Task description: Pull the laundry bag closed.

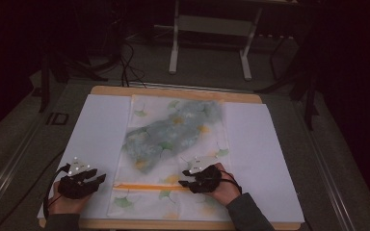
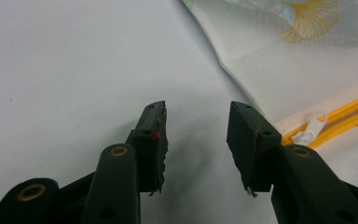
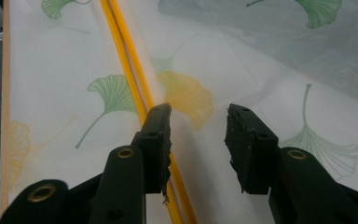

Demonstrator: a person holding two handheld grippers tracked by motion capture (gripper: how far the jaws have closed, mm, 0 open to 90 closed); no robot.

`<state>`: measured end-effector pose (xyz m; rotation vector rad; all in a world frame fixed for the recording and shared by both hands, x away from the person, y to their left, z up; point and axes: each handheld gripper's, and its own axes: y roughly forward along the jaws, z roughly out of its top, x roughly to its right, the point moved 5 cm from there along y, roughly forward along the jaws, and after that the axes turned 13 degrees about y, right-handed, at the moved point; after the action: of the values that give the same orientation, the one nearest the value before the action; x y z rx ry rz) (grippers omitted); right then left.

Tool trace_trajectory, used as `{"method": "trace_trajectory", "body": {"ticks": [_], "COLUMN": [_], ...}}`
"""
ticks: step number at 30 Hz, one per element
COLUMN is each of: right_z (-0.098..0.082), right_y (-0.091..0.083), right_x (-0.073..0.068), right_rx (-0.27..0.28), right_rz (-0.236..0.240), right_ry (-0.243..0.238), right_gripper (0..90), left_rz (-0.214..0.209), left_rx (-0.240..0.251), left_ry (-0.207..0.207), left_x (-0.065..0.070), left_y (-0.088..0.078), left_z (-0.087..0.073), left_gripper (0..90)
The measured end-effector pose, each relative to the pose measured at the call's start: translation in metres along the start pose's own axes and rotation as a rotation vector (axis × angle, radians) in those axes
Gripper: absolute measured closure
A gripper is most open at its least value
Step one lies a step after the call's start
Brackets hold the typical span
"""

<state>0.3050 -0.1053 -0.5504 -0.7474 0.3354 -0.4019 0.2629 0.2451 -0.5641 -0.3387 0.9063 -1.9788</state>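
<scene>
1. So what's laid out here is a sheer white mesh laundry bag printed with green and yellow ginkgo leaves (image 1: 173, 144), flat in the middle of the white sheet covering the wooden table (image 1: 96, 139). It runs from the far edge nearly to the near edge, probably spread flat so the zipper is easy to get at.
2. Inside it there's a crumpled grey-blue piece of cloth (image 1: 173, 132), sitting toward the far half, well clear of the zip.
3. The orange zipper line (image 1: 144, 186) crosses the bag close to the near edge. Its small white pull tab (image 2: 313, 126) is at the bag's left edge, so I'd guess the zip gets worked from that end.
4. The left gripper (image 1: 99, 179) rests on bare sheet just beside the bag's left edge, near the pull. Jaws apart, nothing between them.
5. The right gripper (image 1: 185, 178) hovers over the bag right at the zipper line, toward the right half. Jaws wide apart and empty too, with the orange line passing under the left one. Looks set to pin the fabric while the other side pulls.
</scene>
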Motion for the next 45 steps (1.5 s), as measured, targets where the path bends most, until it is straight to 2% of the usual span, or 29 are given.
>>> {"method": "trace_trajectory", "body": {"ticks": [10, 45], "right_z": [0.006, 0.028], "right_y": [0.008, 0.043], "right_x": [-0.005, -0.024], "right_rx": [-0.003, -0.009], "right_rz": [0.017, 0.068], "right_ry": [-0.015, -0.061], "right_gripper": [60.1, 62.8], "left_rz": [-0.008, 0.003], "left_rx": [0.004, -0.009], "left_ry": [-0.001, 0.003], "left_x": [0.000, 0.000], "left_y": [0.000, 0.000], "left_z": [0.000, 0.000], "left_gripper": [58.2, 56.5]}}
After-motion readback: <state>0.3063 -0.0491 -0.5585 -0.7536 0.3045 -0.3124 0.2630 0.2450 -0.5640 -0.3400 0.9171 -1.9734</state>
